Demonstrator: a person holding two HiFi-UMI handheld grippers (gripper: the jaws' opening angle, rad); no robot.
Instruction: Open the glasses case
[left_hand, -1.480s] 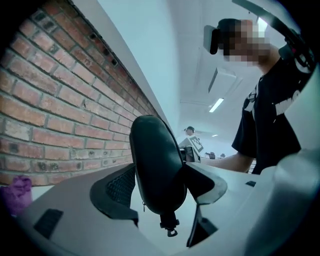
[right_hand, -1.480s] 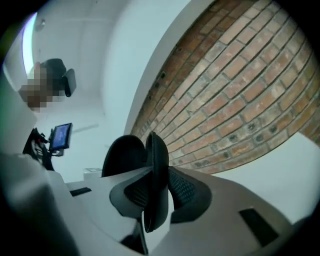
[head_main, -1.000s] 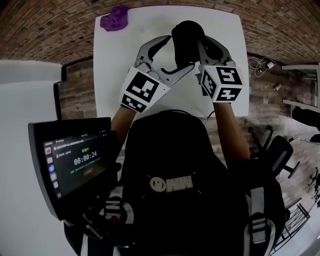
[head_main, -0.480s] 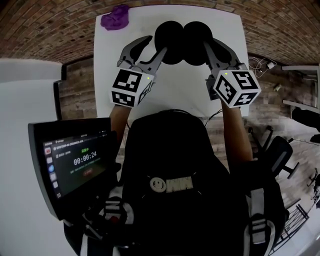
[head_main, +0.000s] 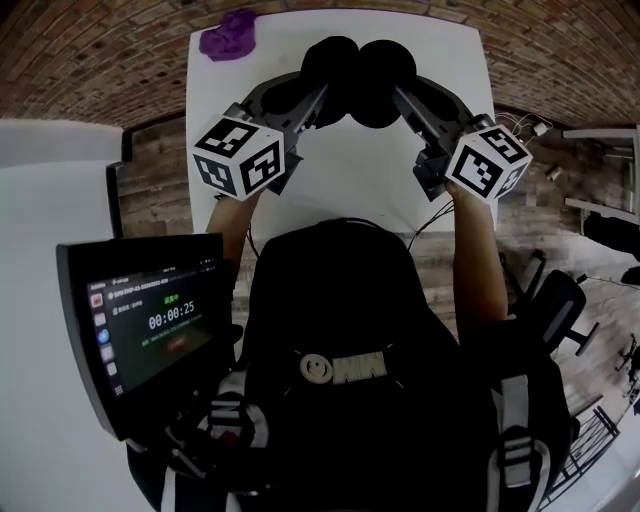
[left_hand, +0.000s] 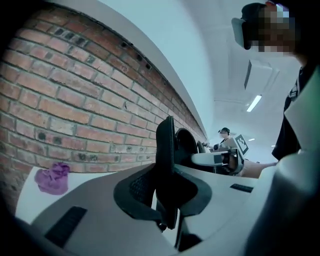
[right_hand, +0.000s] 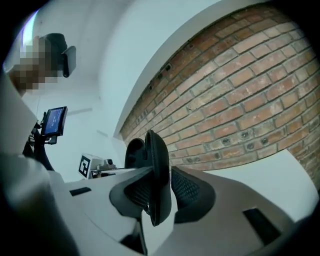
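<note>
Left gripper (head_main: 312, 95) jaws have just been closing and are now narrow, pinching the rim of one half of the opened glasses case (head_main: 358, 80). Right gripper (head_main: 405, 92) jaws have just been opening slightly but are narrow, clamped on the other half's rim. The case spans between both tips.

- Glasses case (head_main: 358, 75): the head view gave two black lobes only; lining, hinge and any contents could not be made out. In the left gripper view its far half was largely hidden behind the near one.
- Surface (head_main: 330, 180): near edge was hidden behind the person's black chest pack (head_main: 340, 340).
- Purple heap (head_main: 230, 36): lay at the far left corner, too small to identify.
- Screen (head_main: 150, 325): print around the timer was too small to read.
- Cables (head_main: 522, 126): lay right of the surface, too small to trace.
</note>
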